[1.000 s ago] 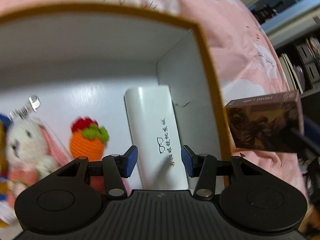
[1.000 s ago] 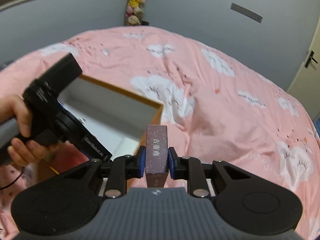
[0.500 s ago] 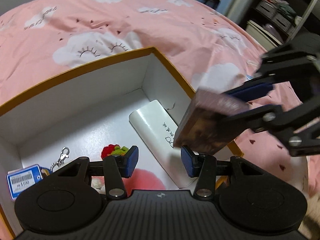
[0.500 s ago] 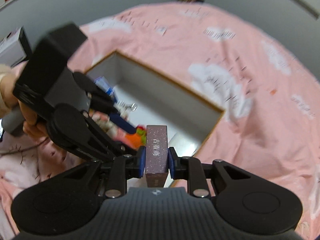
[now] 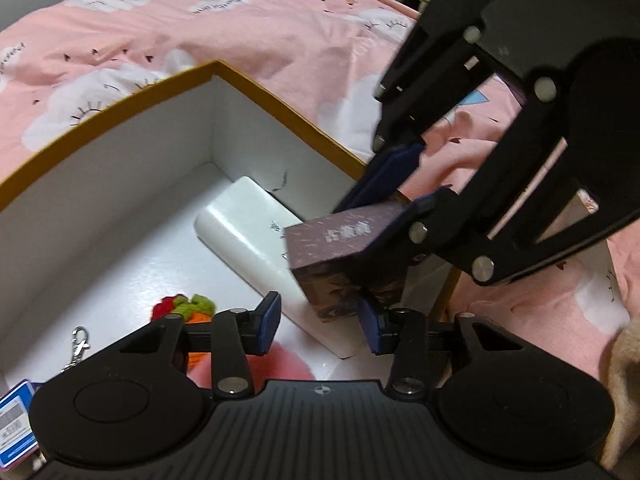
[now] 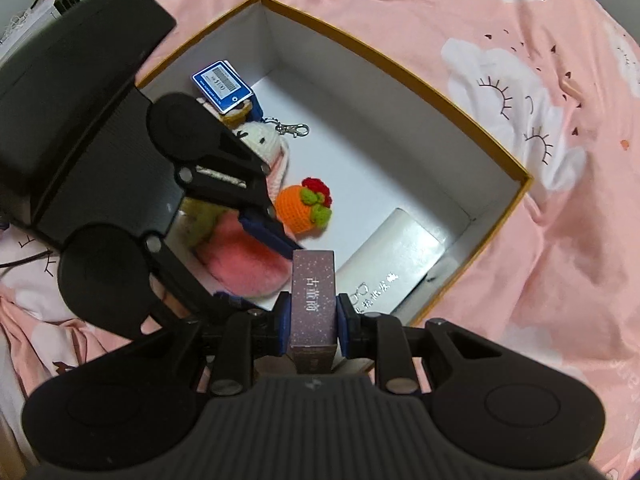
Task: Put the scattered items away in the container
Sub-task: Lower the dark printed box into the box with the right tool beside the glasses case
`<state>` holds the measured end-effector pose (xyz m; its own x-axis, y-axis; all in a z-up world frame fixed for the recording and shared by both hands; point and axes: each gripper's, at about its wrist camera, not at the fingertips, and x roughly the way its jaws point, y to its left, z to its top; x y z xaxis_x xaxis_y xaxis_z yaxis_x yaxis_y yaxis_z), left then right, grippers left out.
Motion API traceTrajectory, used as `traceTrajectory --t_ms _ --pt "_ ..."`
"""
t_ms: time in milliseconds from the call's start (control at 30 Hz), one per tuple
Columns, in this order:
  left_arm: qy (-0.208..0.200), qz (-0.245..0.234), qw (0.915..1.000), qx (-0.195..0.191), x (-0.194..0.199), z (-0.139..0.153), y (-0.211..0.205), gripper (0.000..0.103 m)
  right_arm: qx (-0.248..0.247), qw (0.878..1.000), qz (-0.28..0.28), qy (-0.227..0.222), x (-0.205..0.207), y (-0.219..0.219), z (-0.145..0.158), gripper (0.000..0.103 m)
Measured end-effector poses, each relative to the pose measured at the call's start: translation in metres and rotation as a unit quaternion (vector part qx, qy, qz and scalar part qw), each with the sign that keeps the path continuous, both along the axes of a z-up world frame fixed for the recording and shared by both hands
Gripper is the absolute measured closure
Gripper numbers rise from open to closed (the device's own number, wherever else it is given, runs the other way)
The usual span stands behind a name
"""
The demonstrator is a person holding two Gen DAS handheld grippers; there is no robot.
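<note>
Right gripper (image 6: 312,320): clamped on purple box (image 6: 313,300), long axis along fingers | container (image 6: 400,62): directly ahead, white case (image 6: 394,276) beyond fingertips | Left gripper (image 5: 318,322): parted, empty, over container beside box.

Pink bedspread (image 6: 520,240) — white cloud prints with eyelashes, wrinkled, dark scattered flecks

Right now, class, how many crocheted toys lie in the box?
2 for certain: a white bunny near the blue tag, and an orange fruit mid-floor. The left tool covers part of the box, so more may be hidden.
</note>
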<state>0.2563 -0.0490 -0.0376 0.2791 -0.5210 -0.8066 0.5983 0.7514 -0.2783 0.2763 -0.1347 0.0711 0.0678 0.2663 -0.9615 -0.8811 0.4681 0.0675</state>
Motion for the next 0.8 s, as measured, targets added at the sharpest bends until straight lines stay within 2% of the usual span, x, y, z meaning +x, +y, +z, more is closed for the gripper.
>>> traceTrajectory --t_ms 167,300,533,667,800 --pt "-0.001 -0.003 0.9999 -0.011 0.004 -0.003 -0.004 0.064 -0.005 1.0 0.004 -0.003 0.004 0.003 0.005 0.077" --pt "0.003 0.003 0.9998 -0.018 0.008 -0.004 -0.004 0.065 -0.024 0.999 0.023 -0.043 0.0 0.007 0.004 0.072" --pt "0.01 0.012 0.9997 -0.02 0.011 -0.006 -0.006 0.065 -0.062 0.99 0.063 -0.112 -0.01 0.016 -0.001 0.069" --pt "0.018 0.019 0.9995 -0.021 0.012 -0.008 -0.006 0.065 -0.077 0.984 0.077 -0.14 -0.014 0.018 -0.003 0.068" --pt "0.031 0.026 0.9989 -0.022 0.014 -0.011 -0.007 0.065 -0.082 0.982 0.085 -0.148 -0.011 0.02 -0.005 0.065"
